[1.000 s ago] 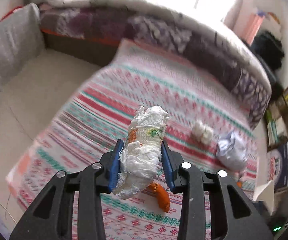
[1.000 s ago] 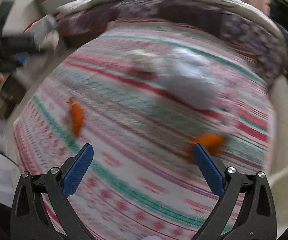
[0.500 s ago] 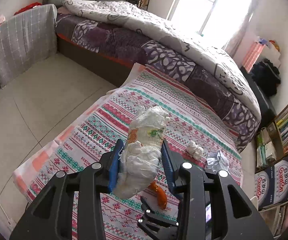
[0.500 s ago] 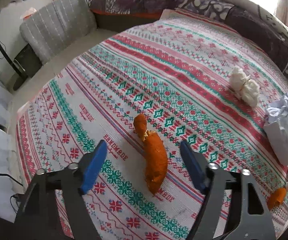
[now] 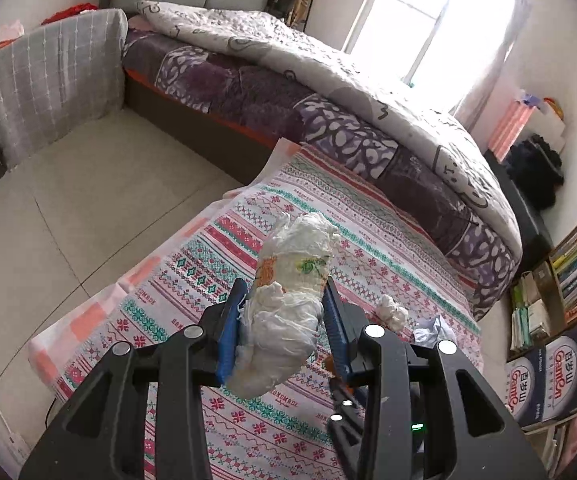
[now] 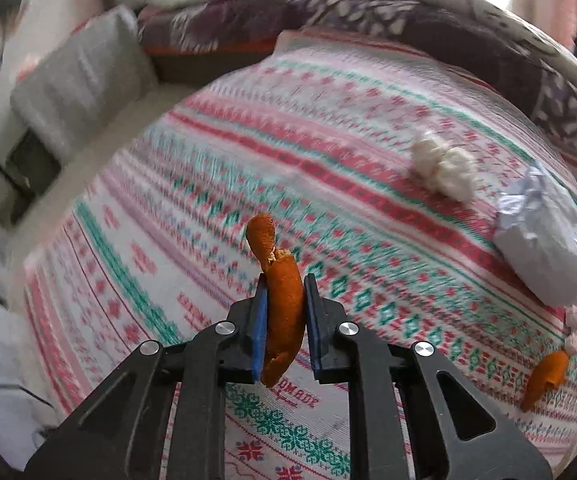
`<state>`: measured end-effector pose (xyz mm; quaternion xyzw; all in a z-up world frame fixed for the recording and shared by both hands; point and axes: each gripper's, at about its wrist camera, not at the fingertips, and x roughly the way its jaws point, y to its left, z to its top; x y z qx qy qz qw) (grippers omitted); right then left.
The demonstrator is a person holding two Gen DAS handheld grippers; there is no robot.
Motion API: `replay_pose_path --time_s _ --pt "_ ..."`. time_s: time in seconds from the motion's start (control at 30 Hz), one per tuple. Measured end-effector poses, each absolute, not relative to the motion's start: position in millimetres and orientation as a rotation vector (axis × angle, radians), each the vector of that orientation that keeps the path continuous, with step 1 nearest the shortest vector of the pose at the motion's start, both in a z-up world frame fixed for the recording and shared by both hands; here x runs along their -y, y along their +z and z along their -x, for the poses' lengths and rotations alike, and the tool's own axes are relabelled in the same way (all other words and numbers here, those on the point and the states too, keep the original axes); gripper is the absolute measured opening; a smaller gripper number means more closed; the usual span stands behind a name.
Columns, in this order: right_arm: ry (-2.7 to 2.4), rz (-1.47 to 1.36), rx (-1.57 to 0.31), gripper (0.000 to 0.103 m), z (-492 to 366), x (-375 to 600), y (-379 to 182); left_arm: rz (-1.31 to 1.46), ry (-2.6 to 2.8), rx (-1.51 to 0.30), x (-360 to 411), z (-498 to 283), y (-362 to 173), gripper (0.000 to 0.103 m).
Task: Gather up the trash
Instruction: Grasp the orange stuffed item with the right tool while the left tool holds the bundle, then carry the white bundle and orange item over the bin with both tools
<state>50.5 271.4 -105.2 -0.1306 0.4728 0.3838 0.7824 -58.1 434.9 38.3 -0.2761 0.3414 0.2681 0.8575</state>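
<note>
The left gripper (image 5: 284,312) is clamped on a crumpled white wrapper bundle (image 5: 288,304), held in the air above the patterned mat (image 5: 192,276). The right gripper (image 6: 284,320) has just been closing, and its 2 blue pads now press on a curled orange peel (image 6: 282,300) (its tip sticks up past the fingers). On the mat lie a white tissue wad (image 6: 444,168), a crumpled silver wrapper (image 6: 540,248) beside it, and a 2nd smaller peel (image 6: 544,376) near the mat's edge.
</note>
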Motion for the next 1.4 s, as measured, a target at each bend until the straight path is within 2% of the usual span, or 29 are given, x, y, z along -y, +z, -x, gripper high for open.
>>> replay_pose_path --time_s 0.3,0.6,1.4 --pt "0.794 0.097 -0.911 0.016 -75 -233 -39 0.555 0.568 -0.672 -420 53 44 0.038" --pt "0.704 0.065 -0.824 0.016 -85 -184 -7 0.475 0.534 -0.676 -381 34 42 0.038" --pt "0.441 -0.098 -0.845 0.016 -124 -12 -12 0.18 0.329 -0.762 -230 -33 6 0.038"
